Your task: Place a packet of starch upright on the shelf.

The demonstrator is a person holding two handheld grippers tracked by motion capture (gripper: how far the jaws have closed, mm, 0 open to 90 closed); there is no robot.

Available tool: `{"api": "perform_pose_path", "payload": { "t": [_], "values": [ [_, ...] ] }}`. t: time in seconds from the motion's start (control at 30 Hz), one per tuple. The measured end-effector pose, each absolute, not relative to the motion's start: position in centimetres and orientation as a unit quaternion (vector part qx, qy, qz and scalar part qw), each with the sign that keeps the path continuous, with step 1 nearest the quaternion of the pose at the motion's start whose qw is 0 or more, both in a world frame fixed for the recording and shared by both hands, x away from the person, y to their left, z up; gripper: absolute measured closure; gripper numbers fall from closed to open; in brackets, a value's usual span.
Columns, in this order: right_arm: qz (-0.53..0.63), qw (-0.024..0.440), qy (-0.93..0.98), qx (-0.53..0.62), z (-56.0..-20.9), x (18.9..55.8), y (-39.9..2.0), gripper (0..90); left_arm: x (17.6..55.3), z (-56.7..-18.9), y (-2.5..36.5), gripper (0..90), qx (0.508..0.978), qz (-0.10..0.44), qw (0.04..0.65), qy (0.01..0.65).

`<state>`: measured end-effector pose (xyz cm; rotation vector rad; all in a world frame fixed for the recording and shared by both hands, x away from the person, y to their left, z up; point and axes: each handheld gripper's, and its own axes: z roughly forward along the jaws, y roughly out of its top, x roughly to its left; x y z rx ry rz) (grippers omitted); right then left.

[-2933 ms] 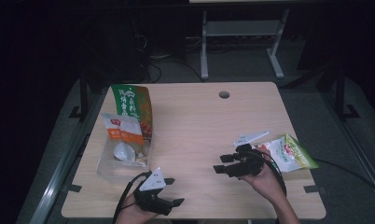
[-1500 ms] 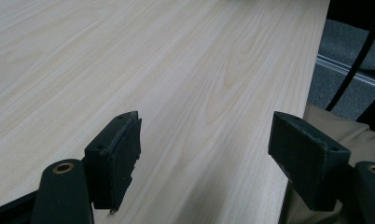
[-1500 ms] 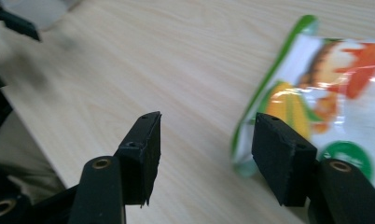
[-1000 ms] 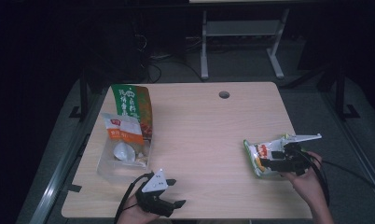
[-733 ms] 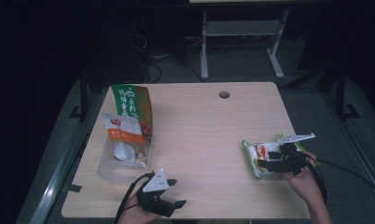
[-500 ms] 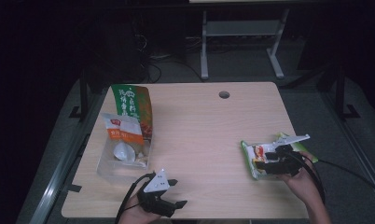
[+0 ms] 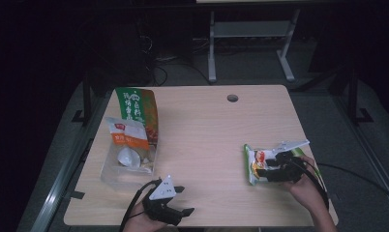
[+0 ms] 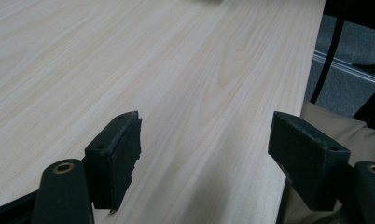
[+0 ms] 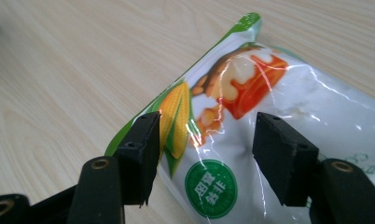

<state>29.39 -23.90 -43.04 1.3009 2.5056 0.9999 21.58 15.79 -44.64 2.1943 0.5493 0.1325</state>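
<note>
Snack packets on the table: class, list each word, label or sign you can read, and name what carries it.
"甜非": green round badge on the corn packet, white characters, partly cut off; reading uncertain.
Green-and-orange bag: large white characters, too blurred to read.
White-and-orange packet in the clear tray: small red logo, too small to read.

The high view looks forward and down from above the person's side, far enough to take in the whole table (image 7: 207,125). The left gripper view rides low and close over bare wood near the front edge, facing along its own jaws toward the table's right side. The right gripper view sits just above the corn snack packet (image 9: 269,135), the same packet (image 7: 253,164) that lies at the high view's right.
</note>
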Motion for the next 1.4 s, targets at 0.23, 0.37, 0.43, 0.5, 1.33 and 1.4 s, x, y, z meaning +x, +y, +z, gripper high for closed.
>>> {"api": "perform_pose_path", "payload": {
  "t": [0.23,0.37,0.43,0.5,1.33,1.4],
  "values": [
    [0.35,0.059,0.81,0.466,-42.8,28.6,-25.7,41.2,21.7,-44.6,15.9,25.0,0.877,0.054,0.424,0.22],
    [0.342,0.06,0.81,0.473,-42.7,27.2,-26.5,41.1,21.7,-44.6,15.8,25.0,0.877,0.054,0.424,0.22],
    [0.344,0.061,0.807,0.477,-42.6,26.4,-27.1,41.2,21.7,-44.6,15.8,25.0,0.877,0.055,0.424,0.219],
    [0.345,0.059,0.804,0.481,-42.6,25.8,-27.5,41.3,21.7,-44.6,15.7,25.0,0.877,0.055,0.424,0.219],
    [0.338,0.028,0.749,0.569,-44.1,23.3,-32.0,40.6,21.6,-44.6,15.5,25.2,0.879,0.054,0.423,0.215],
    [0.342,0.027,0.744,0.573,-44.2,24.0,-32.2,40.3,21.6,-44.6,15.4,25.2,0.879,0.055,0.423,0.215]
  ]
}}
